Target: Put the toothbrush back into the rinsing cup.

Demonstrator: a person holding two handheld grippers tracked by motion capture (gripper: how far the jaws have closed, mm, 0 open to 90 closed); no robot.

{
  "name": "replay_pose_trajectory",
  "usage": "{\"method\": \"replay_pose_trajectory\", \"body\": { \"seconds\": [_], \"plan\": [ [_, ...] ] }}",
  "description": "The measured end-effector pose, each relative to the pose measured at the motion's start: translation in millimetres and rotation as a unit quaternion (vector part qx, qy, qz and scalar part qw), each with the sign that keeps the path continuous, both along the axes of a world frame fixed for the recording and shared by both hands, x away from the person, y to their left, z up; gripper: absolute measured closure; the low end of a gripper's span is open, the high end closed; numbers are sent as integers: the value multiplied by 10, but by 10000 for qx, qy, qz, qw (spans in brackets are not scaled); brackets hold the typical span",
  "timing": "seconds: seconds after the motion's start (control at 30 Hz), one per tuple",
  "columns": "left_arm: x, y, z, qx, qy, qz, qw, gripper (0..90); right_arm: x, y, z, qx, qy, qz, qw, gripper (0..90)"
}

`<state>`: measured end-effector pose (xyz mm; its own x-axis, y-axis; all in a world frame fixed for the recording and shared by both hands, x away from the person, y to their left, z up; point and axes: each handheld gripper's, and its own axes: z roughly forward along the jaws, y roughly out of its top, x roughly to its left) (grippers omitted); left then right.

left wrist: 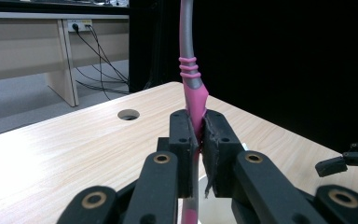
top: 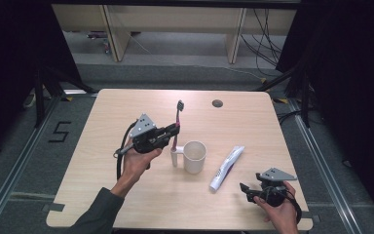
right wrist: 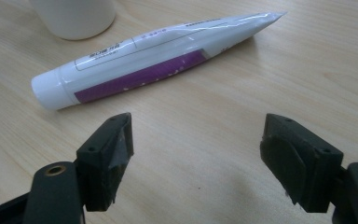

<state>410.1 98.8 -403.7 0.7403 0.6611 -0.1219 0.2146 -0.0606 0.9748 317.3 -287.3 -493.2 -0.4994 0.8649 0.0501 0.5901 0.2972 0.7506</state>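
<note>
Nearest the camera, the person's left gripper [top: 174, 130] is seen pinching a pink toothbrush [top: 177, 122] held upright, just left of a white cup [top: 195, 156]. Farther right, a toothpaste tube [top: 227, 167] lies slanted beside the spread, empty right gripper [top: 246, 189]. Its label cannot be read.

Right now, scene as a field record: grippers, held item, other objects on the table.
left gripper: shut on toothbrush, handle upright, beside the mug
right gripper: open, holding nothing, low over the table near the tube's cap end
mug: white, upright, mid-table
toothpaste tube: white and purple, lying flat, capped
table: light wood
</note>
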Motion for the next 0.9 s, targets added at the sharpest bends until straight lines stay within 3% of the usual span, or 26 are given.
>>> {"method": "replay_pose_trajectory", "body": {
  "seconds": [0.4,0.47,0.53,0.8,0.9],
  "plan": [
    [5,4,-167,69,93,21,9999,822,-1,2,-1,-4,-8,2,10000,263],
    [3,8,-198,94,113,21,9999,821,4,-4,-8,-47,-95,43,9999,263],
    [0,13,-237,122,116,21,9999,821,-1,1,-1,-6,-6,2,10000,263],
    [-17,39,-340,165,196,0,9997,819,3,-4,-9,-49,-93,45,9999,262],
    [-24,55,-368,204,216,-15,9996,819,-2,2,-2,-5,-4,-2,10000,263]
  ]
}}
